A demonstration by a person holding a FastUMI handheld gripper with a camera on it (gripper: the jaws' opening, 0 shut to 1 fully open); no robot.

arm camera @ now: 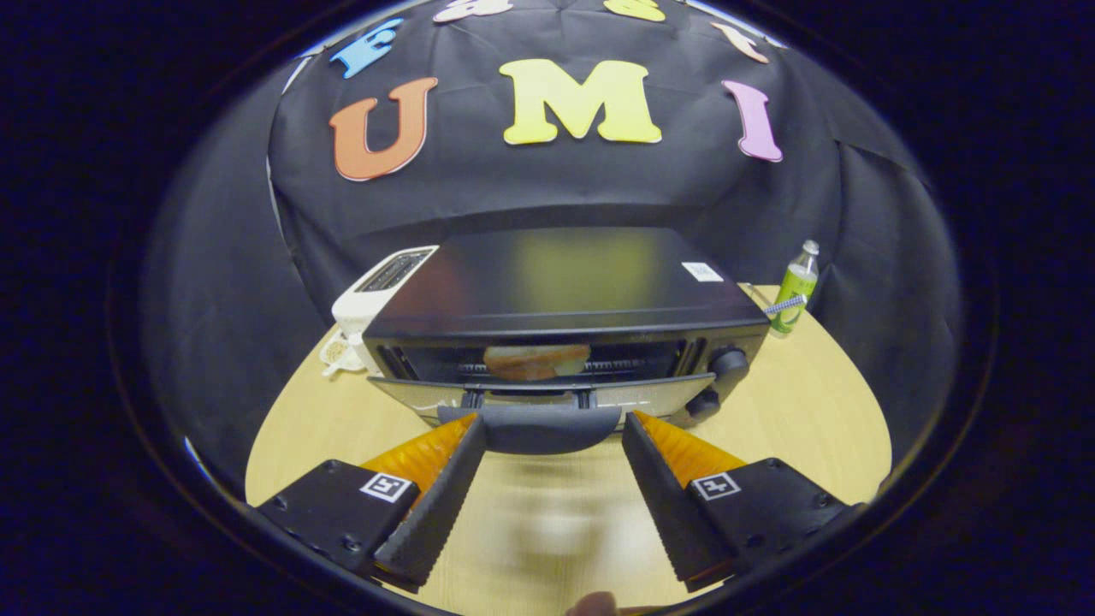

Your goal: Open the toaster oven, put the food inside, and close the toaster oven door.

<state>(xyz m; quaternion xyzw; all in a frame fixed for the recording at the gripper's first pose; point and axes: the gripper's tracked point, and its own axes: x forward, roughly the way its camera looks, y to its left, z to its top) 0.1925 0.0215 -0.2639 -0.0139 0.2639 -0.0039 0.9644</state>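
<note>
We begin with the worktop (813, 411), a pale wooden round whose far edge meets the black cloth wall. On its far half sits the toaster oven (565, 291), square to us, its long axis running across our line of approach. Its door (547, 395) hangs partly lowered, leaving a gap through which the food (536, 360) shows resting on the rack inside, so we judge that closing is what remains. The door handle (532, 428) is a wide bar, also lying crosswise, directly ahead of the hand-held gripper (553, 428) and spanning the space between its fingertips. The fingers stand apart, one near each end of the bar; whether they touch it we cannot tell, and they do not clamp it. The coming move, as we read it, is a push up and forward against that bar to swing the door shut. Nothing stands in the way. Beside the oven's left flank is a white toaster (381, 287) near the worktop's far left edge. At the far right edge stands a small green bottle (796, 295), well apart from the door. Two knobs (727, 364) sit to the right of the door.
</note>
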